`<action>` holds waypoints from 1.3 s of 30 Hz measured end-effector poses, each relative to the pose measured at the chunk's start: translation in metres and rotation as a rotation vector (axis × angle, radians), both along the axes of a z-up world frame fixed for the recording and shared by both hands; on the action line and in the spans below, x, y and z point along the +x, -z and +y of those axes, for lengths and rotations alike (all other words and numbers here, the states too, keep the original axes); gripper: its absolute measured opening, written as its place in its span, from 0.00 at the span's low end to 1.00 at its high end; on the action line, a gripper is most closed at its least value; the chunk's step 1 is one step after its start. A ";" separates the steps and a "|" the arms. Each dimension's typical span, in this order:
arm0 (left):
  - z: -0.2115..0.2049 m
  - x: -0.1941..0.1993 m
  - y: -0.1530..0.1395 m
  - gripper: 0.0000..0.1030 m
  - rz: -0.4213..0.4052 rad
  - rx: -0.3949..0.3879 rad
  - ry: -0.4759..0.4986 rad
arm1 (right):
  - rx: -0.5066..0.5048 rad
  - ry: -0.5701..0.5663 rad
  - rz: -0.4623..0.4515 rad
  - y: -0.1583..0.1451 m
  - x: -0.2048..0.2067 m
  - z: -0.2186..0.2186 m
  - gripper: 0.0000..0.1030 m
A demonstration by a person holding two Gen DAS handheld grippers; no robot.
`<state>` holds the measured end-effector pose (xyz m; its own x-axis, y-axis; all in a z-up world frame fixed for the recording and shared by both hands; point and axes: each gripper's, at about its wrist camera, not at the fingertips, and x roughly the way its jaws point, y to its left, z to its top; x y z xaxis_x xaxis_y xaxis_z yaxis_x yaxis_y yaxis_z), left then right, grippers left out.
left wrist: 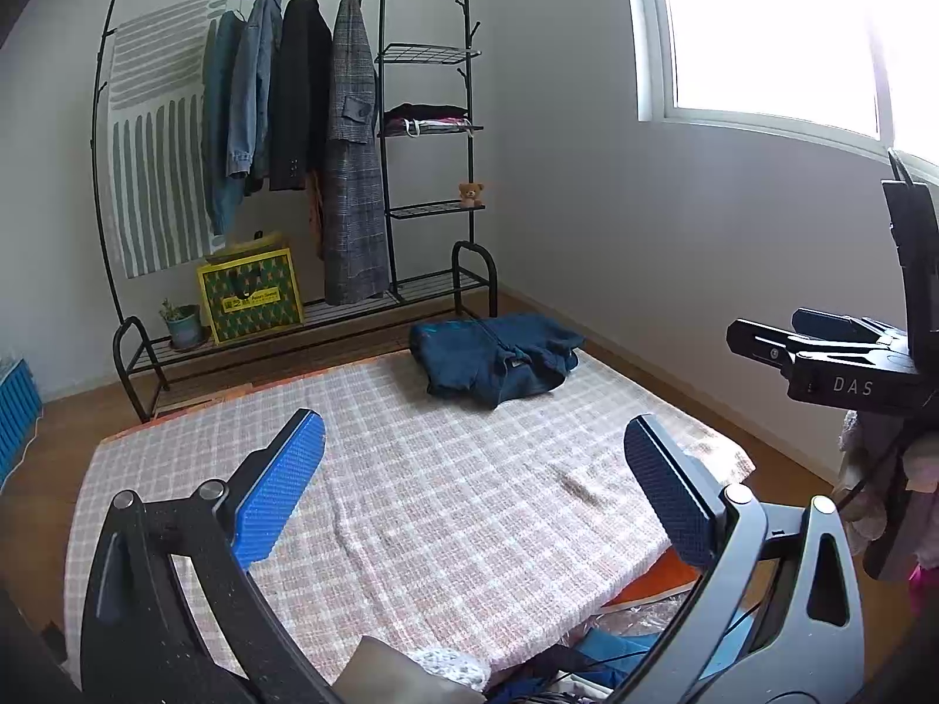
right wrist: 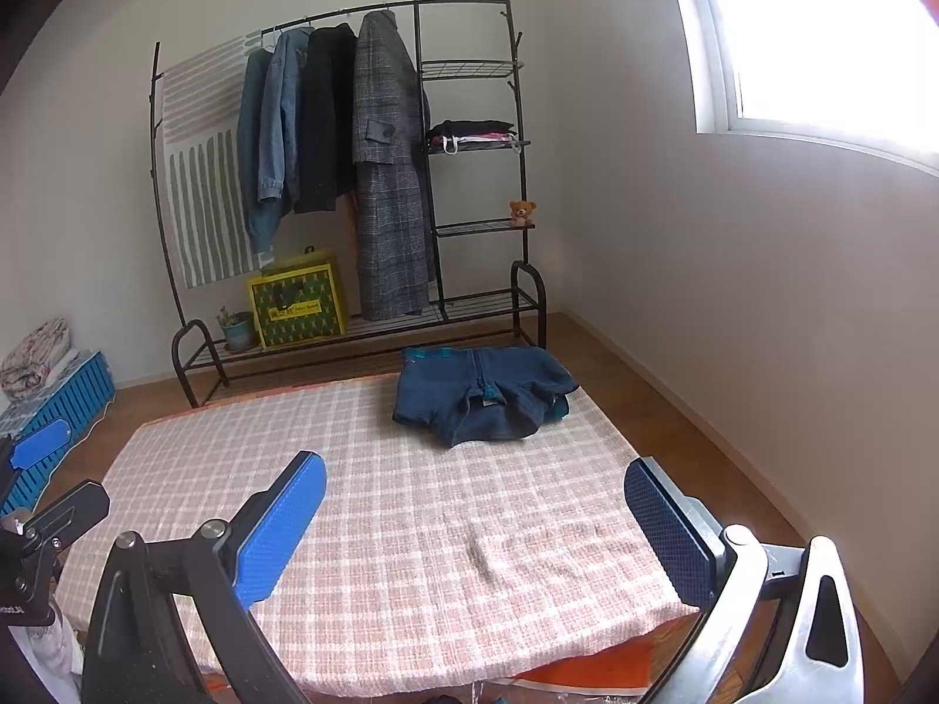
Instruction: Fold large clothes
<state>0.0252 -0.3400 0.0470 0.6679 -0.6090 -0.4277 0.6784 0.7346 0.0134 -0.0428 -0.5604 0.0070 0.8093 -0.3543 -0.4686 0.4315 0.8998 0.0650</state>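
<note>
A dark blue garment (left wrist: 496,359) lies folded in a heap at the far right corner of the checked pink-and-white mat (left wrist: 381,469); it also shows in the right wrist view (right wrist: 484,396) on the mat (right wrist: 381,528). My left gripper (left wrist: 472,496) is open and empty, held above the near part of the mat. My right gripper (right wrist: 475,528) is open and empty, also above the near part. The right gripper's body (left wrist: 833,364) shows at the right edge of the left wrist view.
A black clothes rack (left wrist: 293,176) with hanging coats, folded clothes, a yellow box (left wrist: 251,300) and a potted plant (left wrist: 182,325) stands against the far wall. A blue crate (right wrist: 56,410) sits at left. Loose clothes lie by the mat's near edge (left wrist: 446,669).
</note>
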 end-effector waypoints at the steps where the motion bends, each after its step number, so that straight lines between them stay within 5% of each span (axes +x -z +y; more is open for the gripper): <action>1: 0.000 0.000 0.000 1.00 0.000 0.000 -0.001 | 0.000 0.001 0.000 0.000 -0.001 0.000 1.00; 39: 0.001 0.006 0.002 1.00 0.015 -0.002 -0.028 | 0.031 0.005 0.024 0.013 -0.005 0.008 1.00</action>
<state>0.0309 -0.3390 0.0447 0.6785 -0.5909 -0.4364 0.6577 0.7533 0.0024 -0.0479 -0.5521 -0.0055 0.7956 -0.3435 -0.4990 0.4380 0.8952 0.0821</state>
